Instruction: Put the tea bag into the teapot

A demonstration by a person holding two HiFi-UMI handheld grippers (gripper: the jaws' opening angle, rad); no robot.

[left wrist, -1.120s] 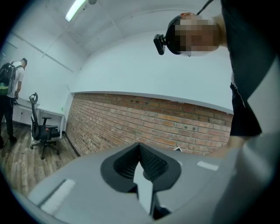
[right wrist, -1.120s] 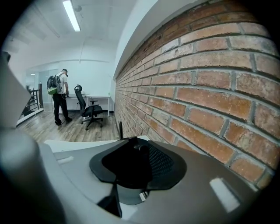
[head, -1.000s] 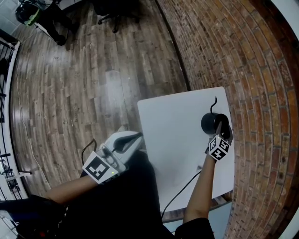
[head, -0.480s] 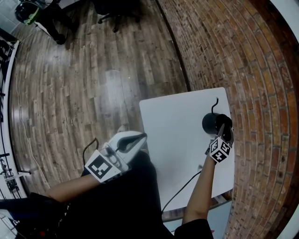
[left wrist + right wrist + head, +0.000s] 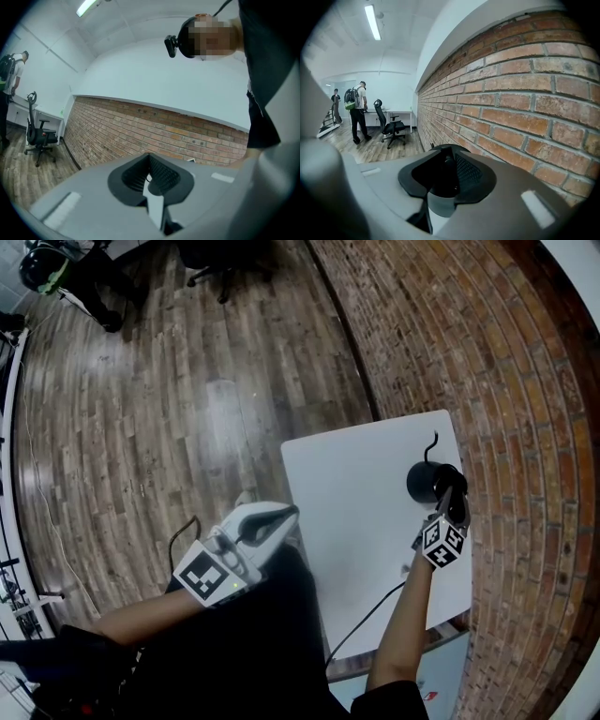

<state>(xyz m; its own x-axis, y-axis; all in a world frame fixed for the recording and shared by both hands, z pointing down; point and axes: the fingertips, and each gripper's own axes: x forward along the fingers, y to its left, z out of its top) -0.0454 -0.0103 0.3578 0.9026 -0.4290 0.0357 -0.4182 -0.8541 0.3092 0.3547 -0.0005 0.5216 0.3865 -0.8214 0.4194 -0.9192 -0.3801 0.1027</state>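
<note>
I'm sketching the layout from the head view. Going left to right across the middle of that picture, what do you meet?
In order: wooden floor → left gripper → white table → black teapot → brick wall.

In the head view my right gripper covered the near side of the black teapot; its jaws had just been closing, and in the right gripper view a dark part of the teapot sat gripped between the pads, though I could not tell which part; at the closed pads of my left gripper a thin dark loop was too small to name; a person was half lost at that view's dark rim; an office chair ran off the head view's top edge.
</note>
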